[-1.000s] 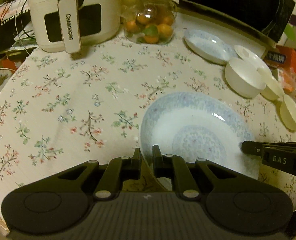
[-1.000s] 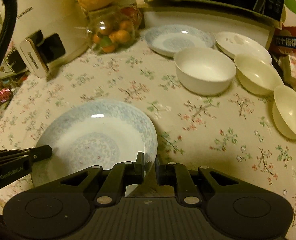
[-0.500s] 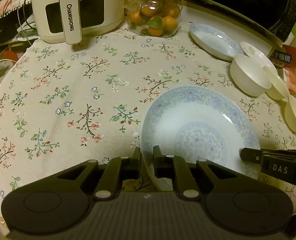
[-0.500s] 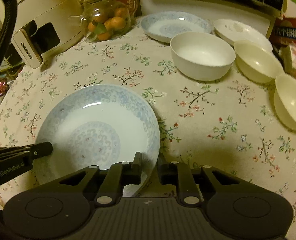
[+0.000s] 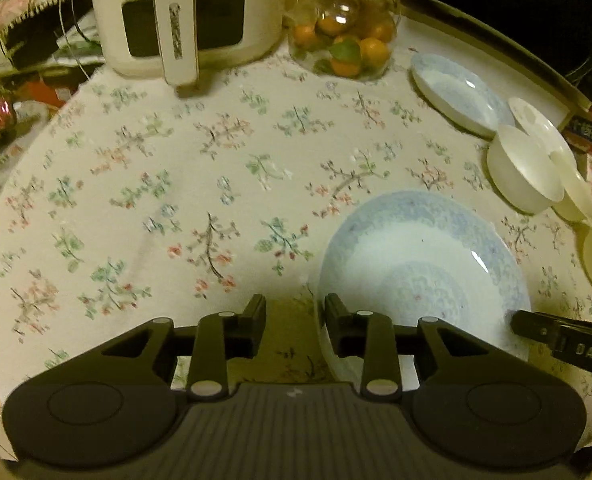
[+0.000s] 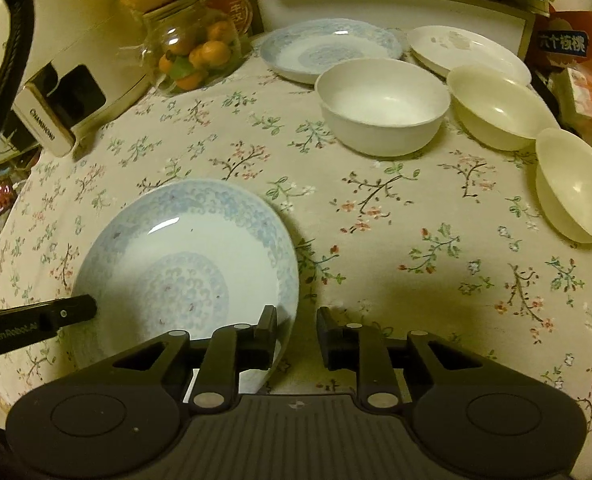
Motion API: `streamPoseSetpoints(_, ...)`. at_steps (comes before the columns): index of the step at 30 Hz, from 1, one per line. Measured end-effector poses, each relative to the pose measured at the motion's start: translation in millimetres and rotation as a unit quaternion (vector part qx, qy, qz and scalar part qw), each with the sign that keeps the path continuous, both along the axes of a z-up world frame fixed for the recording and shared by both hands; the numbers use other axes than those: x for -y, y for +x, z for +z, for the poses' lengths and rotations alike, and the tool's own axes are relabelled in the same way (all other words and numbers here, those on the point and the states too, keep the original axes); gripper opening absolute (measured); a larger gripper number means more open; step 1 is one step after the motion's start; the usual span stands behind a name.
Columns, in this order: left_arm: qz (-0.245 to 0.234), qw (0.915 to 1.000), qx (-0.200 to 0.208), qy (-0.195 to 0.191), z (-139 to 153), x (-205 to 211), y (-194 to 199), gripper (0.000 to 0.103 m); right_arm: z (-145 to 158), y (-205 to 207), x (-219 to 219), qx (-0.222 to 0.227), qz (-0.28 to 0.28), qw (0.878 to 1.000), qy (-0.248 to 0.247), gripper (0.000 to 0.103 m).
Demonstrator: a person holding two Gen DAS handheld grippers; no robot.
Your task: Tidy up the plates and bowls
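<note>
A large blue-patterned plate [image 5: 420, 272] lies on the floral tablecloth near the front edge; it also shows in the right wrist view [image 6: 183, 264]. My left gripper [image 5: 295, 318] is open, its jaws astride the plate's left rim. My right gripper [image 6: 296, 326] is open, its jaws astride the plate's right rim. A second blue plate [image 6: 332, 48], a white plate [image 6: 468, 50], a white bowl [image 6: 382, 104] and two cream bowls [image 6: 500, 112] [image 6: 572, 184] sit at the back right.
A white air fryer [image 5: 183, 12] and a glass jar of oranges [image 5: 344, 40] stand at the back. A black microwave [image 5: 516, 12] is at the back right. An orange box [image 6: 576, 40] lies at the far right.
Both grippers have opened and let go of the large blue plate, which now rests on the tablecloth. Both views have tilted slightly.
</note>
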State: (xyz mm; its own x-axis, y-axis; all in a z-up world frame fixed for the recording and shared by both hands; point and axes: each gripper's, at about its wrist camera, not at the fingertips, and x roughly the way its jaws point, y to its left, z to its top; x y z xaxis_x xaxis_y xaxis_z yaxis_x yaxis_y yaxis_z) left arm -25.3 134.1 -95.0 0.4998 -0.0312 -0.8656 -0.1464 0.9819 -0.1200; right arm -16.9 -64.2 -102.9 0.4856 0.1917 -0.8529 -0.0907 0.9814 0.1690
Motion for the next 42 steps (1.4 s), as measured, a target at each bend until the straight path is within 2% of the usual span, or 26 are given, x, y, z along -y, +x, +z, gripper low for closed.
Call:
streamPoseSetpoints(4, 0.001, 0.9995, 0.013, 0.028, 10.7, 3.0, 0.1, 0.029, 8.2, -0.7, 5.0, 0.008, -0.005, 1.0, 0.006, 0.021)
streamPoseSetpoints(12, -0.005, 0.9969, 0.059, 0.051, 30.9, 13.0, 5.1, 0.029, 21.9, -2.4, 12.8, 0.018, 0.002, 1.0, 0.017, 0.022)
streamPoseSetpoints(18, -0.012, 0.9964, 0.075, 0.038, 40.4, 28.1, 16.9, 0.03, 30.2, 2.4, 21.9, 0.028, -0.004, 0.999, 0.02, 0.022)
streamPoseSetpoints(24, -0.015, 0.9952, 0.09, 0.036, 51.0, 41.3, 32.7, 0.031, 44.8, 16.2, 40.1, 0.036, -0.029, 0.998, 0.035, 0.027)
streamPoseSetpoints(27, -0.019, 0.9946, 0.097, 0.032, 56.7, 47.9, 41.4, 0.033, 57.0, 23.8, 47.5, 0.056, -0.032, 0.997, 0.032, 0.027)
streamPoseSetpoints(31, -0.028, 0.9926, 0.112, 0.038, 64.5, 55.9, 53.7, 0.036, 70.2, 35.6, 55.8, 0.089, -0.032, 0.995, 0.012, 0.037)
streamPoseSetpoints(39, -0.035, 0.99, 0.127, 0.05, 68.2, 68.3, 78.5, 0.045, 77.3, 55.4, 72.0, 0.1, -0.044, 0.994, 0.013, 0.038)
streamPoseSetpoints(42, -0.036, 0.9896, 0.128, 0.055, 66.9, 70.3, 86.5, 0.045, 77.4, 61.6, 69.7, 0.104, -0.039, 0.994, 0.003, 0.041)
